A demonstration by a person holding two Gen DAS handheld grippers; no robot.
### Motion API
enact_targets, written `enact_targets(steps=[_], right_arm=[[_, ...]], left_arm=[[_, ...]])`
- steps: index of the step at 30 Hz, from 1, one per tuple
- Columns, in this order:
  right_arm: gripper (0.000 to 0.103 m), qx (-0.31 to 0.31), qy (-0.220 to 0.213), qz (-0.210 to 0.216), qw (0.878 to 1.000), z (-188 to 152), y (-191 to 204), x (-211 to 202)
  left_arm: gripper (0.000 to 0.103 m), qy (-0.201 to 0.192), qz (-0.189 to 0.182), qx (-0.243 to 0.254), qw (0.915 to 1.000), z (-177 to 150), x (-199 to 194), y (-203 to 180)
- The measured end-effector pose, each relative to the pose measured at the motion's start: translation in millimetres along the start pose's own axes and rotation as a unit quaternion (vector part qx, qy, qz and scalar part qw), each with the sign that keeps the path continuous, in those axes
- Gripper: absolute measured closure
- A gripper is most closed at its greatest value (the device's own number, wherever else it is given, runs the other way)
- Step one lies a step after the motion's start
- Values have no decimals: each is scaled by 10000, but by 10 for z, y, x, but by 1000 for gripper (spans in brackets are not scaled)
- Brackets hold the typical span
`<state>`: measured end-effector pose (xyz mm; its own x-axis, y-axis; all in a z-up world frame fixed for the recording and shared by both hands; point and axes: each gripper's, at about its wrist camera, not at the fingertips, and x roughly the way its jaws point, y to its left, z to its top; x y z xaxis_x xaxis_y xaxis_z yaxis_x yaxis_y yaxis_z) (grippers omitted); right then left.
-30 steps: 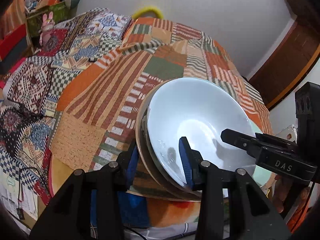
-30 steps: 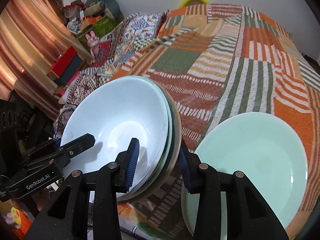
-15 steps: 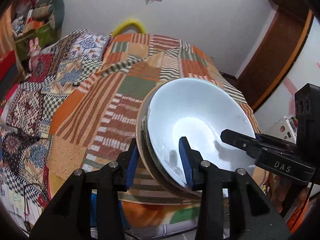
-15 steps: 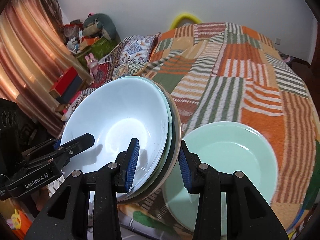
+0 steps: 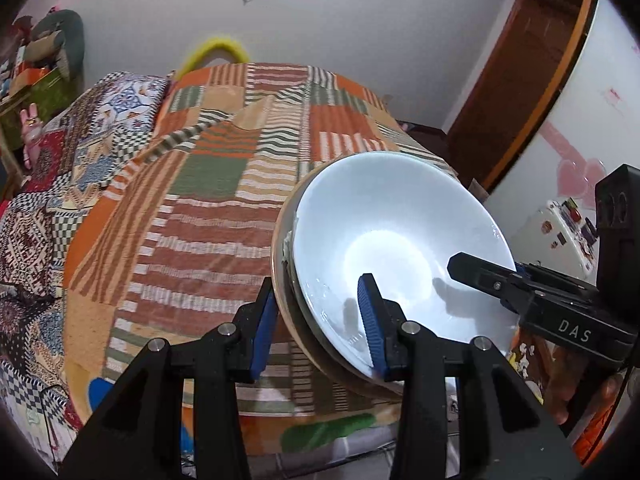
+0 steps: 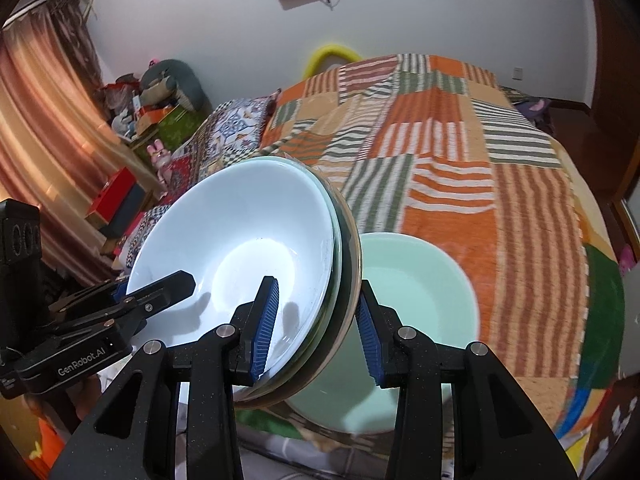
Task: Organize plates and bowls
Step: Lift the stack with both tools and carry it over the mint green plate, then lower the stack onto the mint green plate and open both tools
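Both grippers are carrying one nested stack of dishes (image 5: pixel 384 248) above the near edge of the bed (image 5: pixel 224 208), and the stack is hanging clear of the quilt. The left gripper (image 5: pixel 320 320) is pinching the stack's left rim, one pad under the outer tan plate and the other inside the white bowl (image 6: pixel 240 248) on top. The right gripper (image 6: pixel 316 320) is doing the same on the opposite rim, inner pad in the bowl, outer pad against the tan plate's underside. Each pair of jaws is standing only as wide as the stacked rims, pressed onto them. Gripping at two opposite edges is probably keeping the heavy, slippery stack from tipping or sliding apart. A separate pale green plate (image 6: pixel 416 312) is lying flat on the quilt near the bed's front edge, just beside and partly behind the right gripper's outer finger; it likely is where the stack is heading.
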<state>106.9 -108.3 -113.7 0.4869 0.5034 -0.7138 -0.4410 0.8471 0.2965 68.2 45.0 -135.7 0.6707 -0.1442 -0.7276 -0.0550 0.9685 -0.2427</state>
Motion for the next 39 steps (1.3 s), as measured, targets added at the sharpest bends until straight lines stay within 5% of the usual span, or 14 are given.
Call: enact_targets(steps=[15,39], right_arm=[[68,396,-95,-264,9988,-131,-393,-156],[68,678,305,-261,9969,-203,-547,127]], left_arm=[[63,503,-65,366,9980,-56,391,-431],[63,928,-66,178,9955,-96,787,-316]])
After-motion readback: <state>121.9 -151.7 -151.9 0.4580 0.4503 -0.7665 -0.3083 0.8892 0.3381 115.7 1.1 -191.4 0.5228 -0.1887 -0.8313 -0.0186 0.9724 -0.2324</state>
